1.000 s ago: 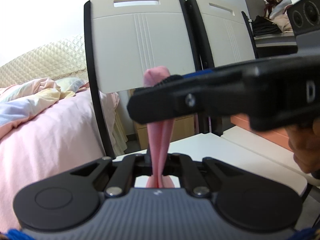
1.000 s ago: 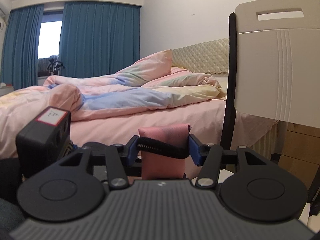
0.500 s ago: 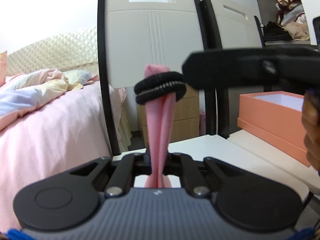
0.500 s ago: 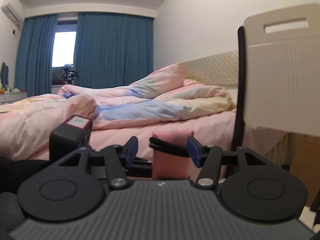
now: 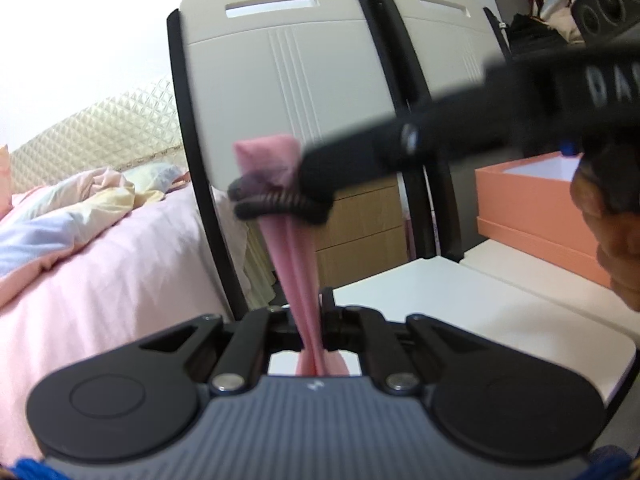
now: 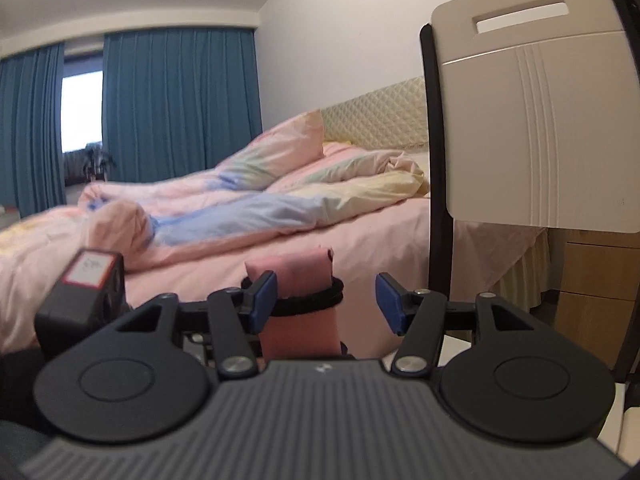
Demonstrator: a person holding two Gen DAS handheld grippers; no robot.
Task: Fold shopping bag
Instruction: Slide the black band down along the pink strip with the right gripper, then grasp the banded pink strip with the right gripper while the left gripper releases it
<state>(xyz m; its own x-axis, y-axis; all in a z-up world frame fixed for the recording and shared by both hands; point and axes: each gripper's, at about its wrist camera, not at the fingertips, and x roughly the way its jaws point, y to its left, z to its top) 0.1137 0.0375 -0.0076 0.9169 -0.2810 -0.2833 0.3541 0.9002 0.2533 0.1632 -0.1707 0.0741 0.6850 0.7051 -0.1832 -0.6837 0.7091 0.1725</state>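
Observation:
The pink shopping bag (image 5: pixel 294 248) is folded into a narrow strip and stands upright, with my left gripper (image 5: pixel 313 330) shut on its lower end. A black elastic band (image 5: pixel 276 204) circles the bag near its top. One finger (image 5: pixel 372 156) of the right gripper reaches in from the right and touches the band. In the right wrist view my right gripper (image 6: pixel 326 302) is open. The bag (image 6: pixel 296 272) and band (image 6: pixel 310 300) sit between its blue pads, against the left pad (image 6: pixel 262 300) and apart from the right one.
Two white chair backs (image 5: pixel 288 92) stand just behind the bag. A bed with a pink duvet (image 6: pixel 248 208) lies to the left. An orange box (image 5: pixel 532 204) rests on the white table (image 5: pixel 460 300). A hand (image 5: pixel 616 248) holds the right gripper at the right edge.
The band was stretched across both right pads in front of the bag. It now hugs the bag and has come away from the right pad. The left gripper keeps its hold.

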